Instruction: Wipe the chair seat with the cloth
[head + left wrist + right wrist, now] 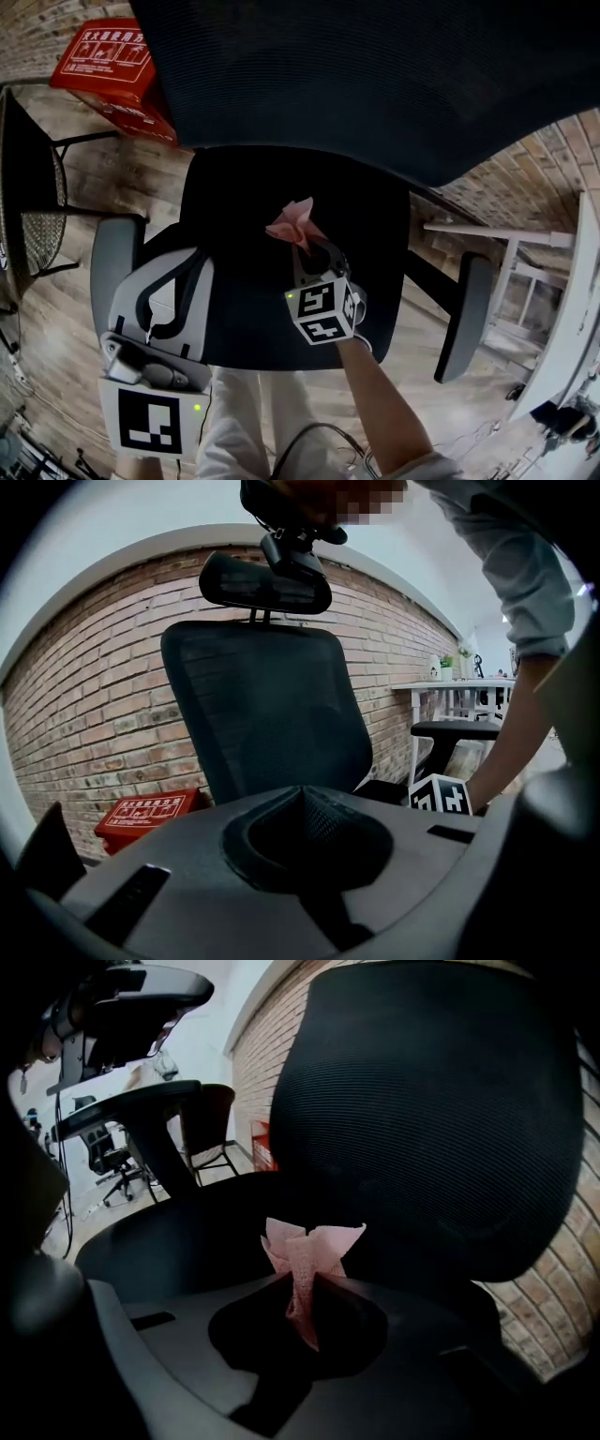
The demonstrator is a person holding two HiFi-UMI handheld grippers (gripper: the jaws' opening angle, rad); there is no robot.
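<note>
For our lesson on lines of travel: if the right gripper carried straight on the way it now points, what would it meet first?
Probably the chair's black mesh backrest, near its lower edge above the seat. The pink cloth pinched in the right gripper would touch first. Depth is unclear.

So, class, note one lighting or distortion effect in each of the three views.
Head view: wide-angle bend curves the floor planks; the seat is almost featureless black. Left gripper view: the brick wall bows into an arch, corners vignetted. Right gripper view: dim, only the pink cloth catches light.
</note>
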